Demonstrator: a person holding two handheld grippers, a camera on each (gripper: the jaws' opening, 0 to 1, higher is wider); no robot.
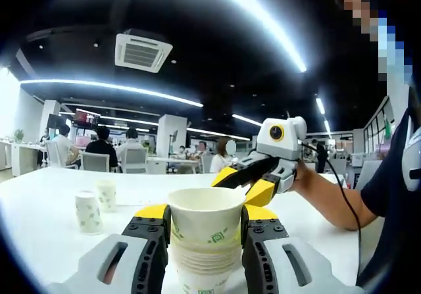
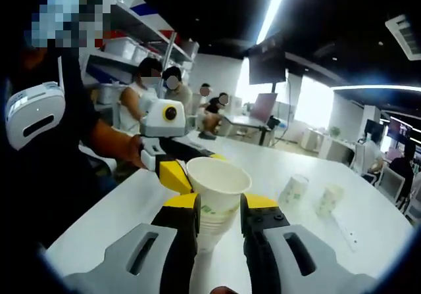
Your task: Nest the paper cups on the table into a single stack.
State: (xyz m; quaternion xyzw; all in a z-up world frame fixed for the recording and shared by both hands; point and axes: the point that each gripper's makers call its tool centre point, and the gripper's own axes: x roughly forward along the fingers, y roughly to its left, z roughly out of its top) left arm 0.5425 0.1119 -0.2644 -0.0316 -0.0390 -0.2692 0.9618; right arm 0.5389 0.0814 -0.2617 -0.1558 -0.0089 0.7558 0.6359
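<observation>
Both views look along their own jaws, close on the same cup stack [image 1: 205, 241] [image 2: 214, 195] between them, from opposite sides.

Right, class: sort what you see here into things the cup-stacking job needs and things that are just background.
Part of the job:
- stack of nested cups, between both grippers' jaws
- two loose paper cups standing on the table

Just background:
- office chairs
- ceiling air vent
- wall screen

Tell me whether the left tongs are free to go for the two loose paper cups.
Probably not yet: the left tongs are shut on the cup stack. The two loose cups stand unobstructed on the table.
</observation>
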